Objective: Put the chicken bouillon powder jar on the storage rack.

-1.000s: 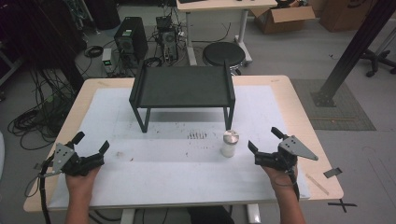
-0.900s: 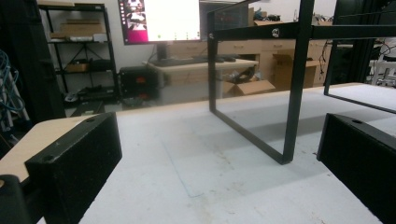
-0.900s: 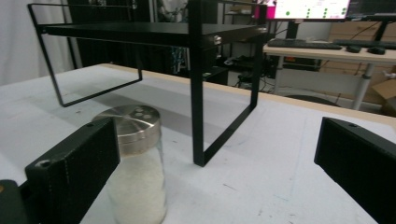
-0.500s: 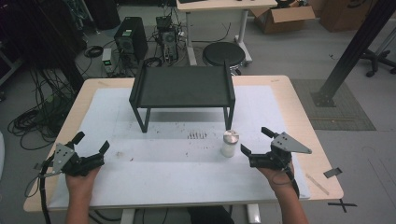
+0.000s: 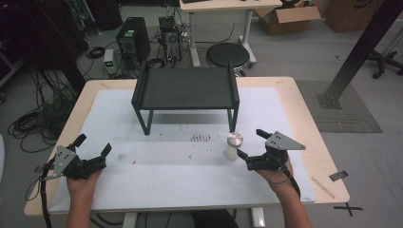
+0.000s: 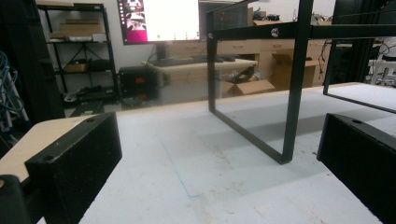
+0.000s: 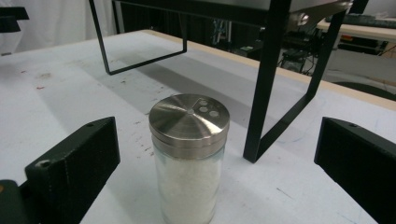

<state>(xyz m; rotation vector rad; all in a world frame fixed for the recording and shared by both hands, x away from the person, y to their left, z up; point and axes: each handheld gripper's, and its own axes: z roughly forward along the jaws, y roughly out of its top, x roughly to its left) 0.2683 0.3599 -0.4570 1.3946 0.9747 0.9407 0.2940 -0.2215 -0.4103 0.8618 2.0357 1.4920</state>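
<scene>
The clear glass salt shaker with a steel lid point(image 7: 189, 156) stands upright at my right gripper's point(image 5: 253, 148) twelve o'clock, between wide-open empty jaws, lined up for grasping; my left gripper point(image 5: 92, 152) idles open, empty

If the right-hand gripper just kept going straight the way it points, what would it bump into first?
Most likely the glass salt shaker with the steel lid: it stands upright between the open jaws of the right gripper, ahead of the black metal stand's leg.
</scene>
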